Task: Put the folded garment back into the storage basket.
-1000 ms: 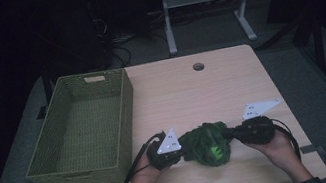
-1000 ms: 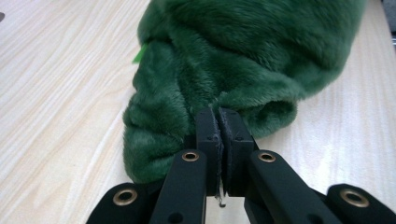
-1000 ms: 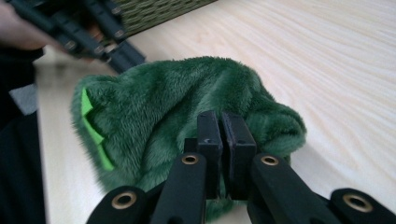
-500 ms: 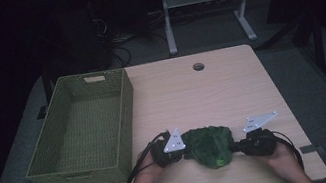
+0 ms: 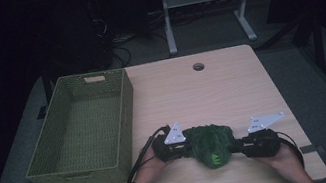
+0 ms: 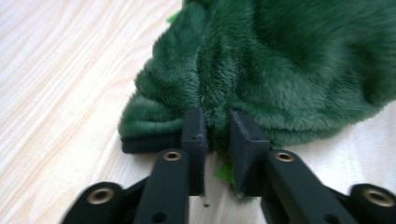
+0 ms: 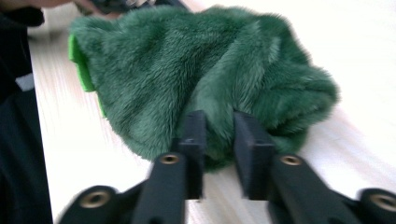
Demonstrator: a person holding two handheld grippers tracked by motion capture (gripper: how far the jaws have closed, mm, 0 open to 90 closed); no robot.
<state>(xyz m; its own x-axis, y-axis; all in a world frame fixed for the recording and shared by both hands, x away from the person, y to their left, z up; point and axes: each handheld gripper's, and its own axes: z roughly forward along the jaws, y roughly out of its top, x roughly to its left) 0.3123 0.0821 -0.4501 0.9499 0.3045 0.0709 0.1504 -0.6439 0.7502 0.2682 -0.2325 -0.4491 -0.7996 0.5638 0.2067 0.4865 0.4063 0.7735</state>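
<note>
A dark green plush cloth (image 5: 212,143) with a bright green underside lies bunched on the wooden table (image 5: 212,93) near its front edge. My left gripper (image 5: 189,149) is at its left end and my right gripper (image 5: 239,146) at its right end, each held in a hand. In the left gripper view a fold of the fur (image 6: 289,60) sits in the narrow gap of the left gripper (image 6: 217,130). The right gripper view shows the same, fur (image 7: 187,60) between the jaws of the right gripper (image 7: 219,140). Both pairs of jaws have just been opening and now stand slightly apart, loosened on the fold.
An olive woven basket (image 5: 126,108) stands on the left half of the table, with nothing in it. A round cable hole (image 5: 198,67) is near the far edge. Bare tabletop lies between the cloth and the far edge. A sleeve (image 7: 18,140) is beyond the cloth.
My right gripper has sunk a little toward the table with its end of the cloth. The left gripper has stayed about where it was. The cloth sits lower and flatter.
</note>
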